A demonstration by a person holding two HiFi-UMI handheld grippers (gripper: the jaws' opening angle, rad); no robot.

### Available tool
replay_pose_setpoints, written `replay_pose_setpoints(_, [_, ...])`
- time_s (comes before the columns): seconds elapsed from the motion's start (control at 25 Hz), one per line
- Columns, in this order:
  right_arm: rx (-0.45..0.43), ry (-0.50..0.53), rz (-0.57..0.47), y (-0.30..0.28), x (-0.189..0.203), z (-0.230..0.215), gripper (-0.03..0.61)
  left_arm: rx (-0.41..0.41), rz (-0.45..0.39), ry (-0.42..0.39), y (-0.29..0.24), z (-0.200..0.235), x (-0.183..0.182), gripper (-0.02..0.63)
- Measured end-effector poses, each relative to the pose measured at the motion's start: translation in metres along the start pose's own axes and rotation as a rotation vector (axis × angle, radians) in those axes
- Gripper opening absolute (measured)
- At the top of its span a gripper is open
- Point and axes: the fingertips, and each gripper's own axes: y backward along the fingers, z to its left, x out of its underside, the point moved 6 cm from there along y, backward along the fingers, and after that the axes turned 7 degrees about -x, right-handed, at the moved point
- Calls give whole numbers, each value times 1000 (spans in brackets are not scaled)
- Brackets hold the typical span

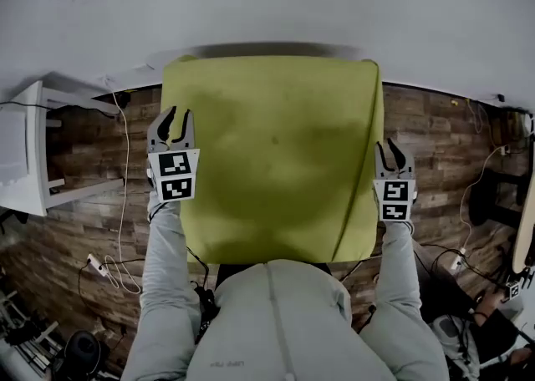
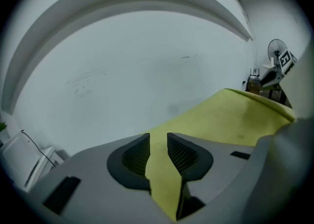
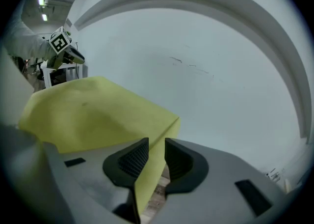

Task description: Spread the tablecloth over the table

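A yellow-green tablecloth [image 1: 276, 154] lies spread over the table and hides its top; a fold ridge runs along its right side. My left gripper [image 1: 173, 124] hovers at the cloth's left edge, jaws apart. In the left gripper view the cloth [image 2: 235, 120] shows through the gap of the left gripper [image 2: 158, 154], and the pads do not press on it. At the right edge my right gripper [image 1: 393, 154] also stands open. The right gripper view has the cloth's [image 3: 88, 115] hanging edge in the gap of the right gripper [image 3: 156, 156], untouched by the pads.
A white wall [image 1: 334, 3] stands just behind the table. A white shelf unit [image 1: 29, 154] is at the left. Cables [image 1: 121, 204] and a power strip [image 1: 96, 264] lie on the wooden floor [image 1: 435, 120]. Dark equipment [image 1: 493, 195] stands at the right.
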Motion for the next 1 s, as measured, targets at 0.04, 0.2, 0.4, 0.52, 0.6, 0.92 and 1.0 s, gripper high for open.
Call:
replay_pose_setpoints(0.04, [-9,-16,-2,14,10,10,95,17,-6,15,16,-11,2,125])
replay_pose_setpoints(0.2, [-35,-36,-3,61,39,45,95,63,-15,59,69,-45,13,108])
replay_pose_setpoints(0.4, [-27,-95,-10,98,60,78,95,105,-23,90,117,-71,24,88])
replay_pose_setpoints(0.52, [-7,-121,-12,113,74,95,95,134,-49,97,143,-82,29,72])
replay_pose_setpoints(0.6, [1,-139,-1,122,86,106,95,182,-62,108,159,-90,34,63])
replay_pose_setpoints(0.92, [4,-209,88,146,144,141,95,358,-96,105,208,-137,54,38])
replay_pose_setpoints(1.0, [-10,-233,107,150,156,151,98,388,-107,96,221,-146,57,37])
